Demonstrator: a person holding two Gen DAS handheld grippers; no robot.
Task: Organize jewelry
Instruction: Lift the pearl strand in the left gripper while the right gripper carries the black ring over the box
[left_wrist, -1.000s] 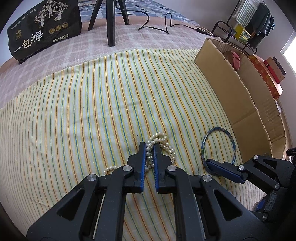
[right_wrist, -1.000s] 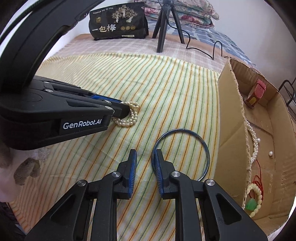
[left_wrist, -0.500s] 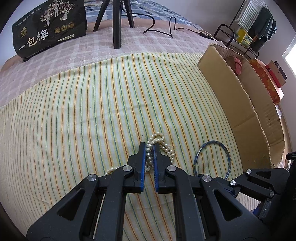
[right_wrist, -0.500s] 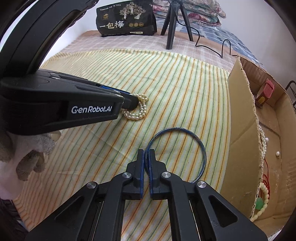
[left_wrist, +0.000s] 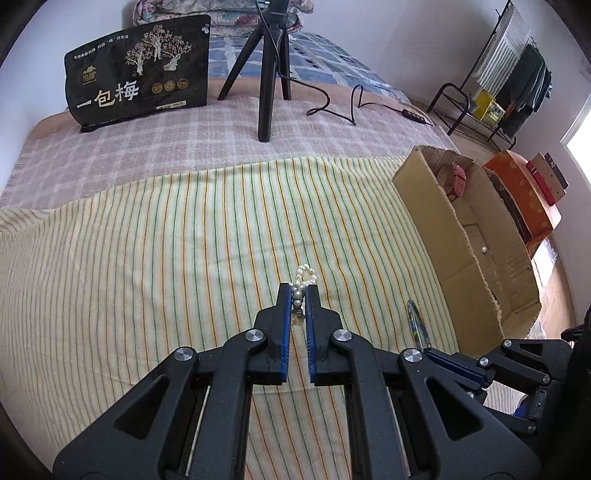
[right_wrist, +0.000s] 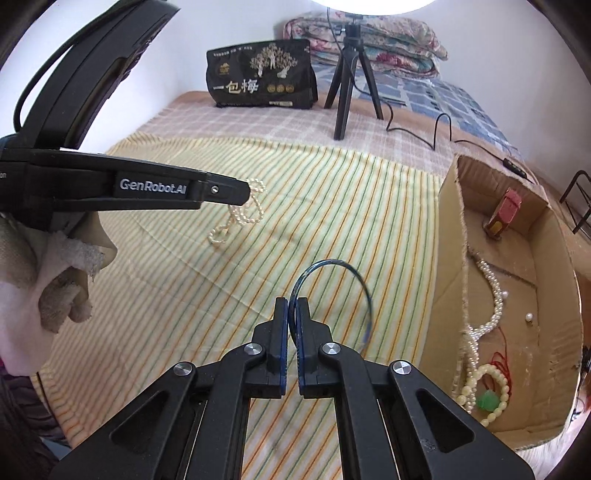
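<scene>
My left gripper (left_wrist: 298, 290) is shut on a pearl necklace (left_wrist: 303, 277) and holds it above the striped cloth; in the right wrist view the necklace (right_wrist: 242, 214) hangs from the left gripper (right_wrist: 243, 192) with its end near the cloth. My right gripper (right_wrist: 292, 306) is shut on a thin blue bangle (right_wrist: 347, 269), raised off the cloth. In the left wrist view the bangle (left_wrist: 415, 325) shows edge-on, held by the right gripper (left_wrist: 428, 349). The cardboard box (right_wrist: 448, 236) stands to the right.
The box (left_wrist: 428, 199) holds a pearl strand (right_wrist: 493, 284), a bead bracelet with a green stone (right_wrist: 487, 397), a red cord and a small red item (right_wrist: 504, 212). A black bag (left_wrist: 136, 88), a tripod (left_wrist: 267, 74) and a cable lie beyond the striped cloth (left_wrist: 147, 251).
Both grippers have lifted: the left one has raised the pearl necklace off the cloth. The right one shut on the blue bangle and raised it, tilting it upright.
</scene>
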